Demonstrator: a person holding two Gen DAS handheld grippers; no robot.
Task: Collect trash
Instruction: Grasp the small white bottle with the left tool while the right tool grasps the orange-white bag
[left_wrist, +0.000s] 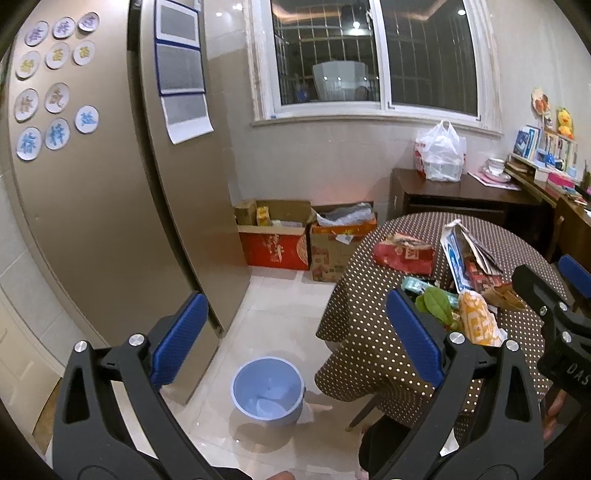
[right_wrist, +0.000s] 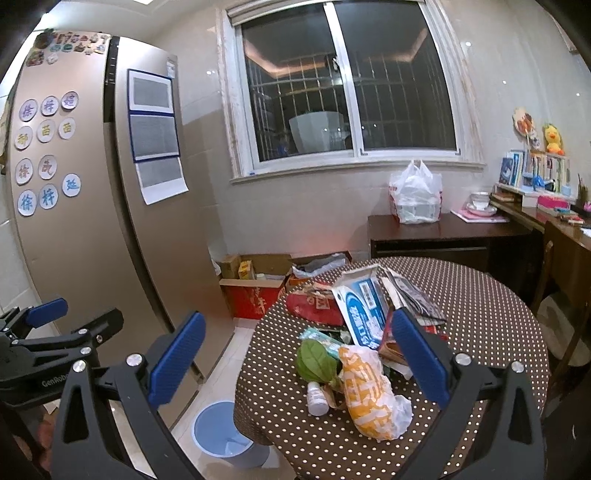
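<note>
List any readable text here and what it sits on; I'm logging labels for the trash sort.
"GenRobo", cut off, on the left tongs' black body.
"DAS", cut off, on the right tongs' body.
Round fridge magnets: single Chinese characters, too blurred to read surely.
Blue-white box and orange-white bag: print unreadable.

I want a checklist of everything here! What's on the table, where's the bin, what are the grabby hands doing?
Surface: round table with a brown dotted cloth.
Job's things: blue bin on the floor beside the table, apparently empty; on the table a trash pile: yellow-and-white bag, green leaf, small white bottle, blue-and-white box, red packet.
Clutter: cardboard boxes against the wall.
Grippers: left gripper open, holding nothing; right gripper open, facing the pile.
Cables: nothing seen.
Surroundings: fridge, window, dark sideboard.
</note>
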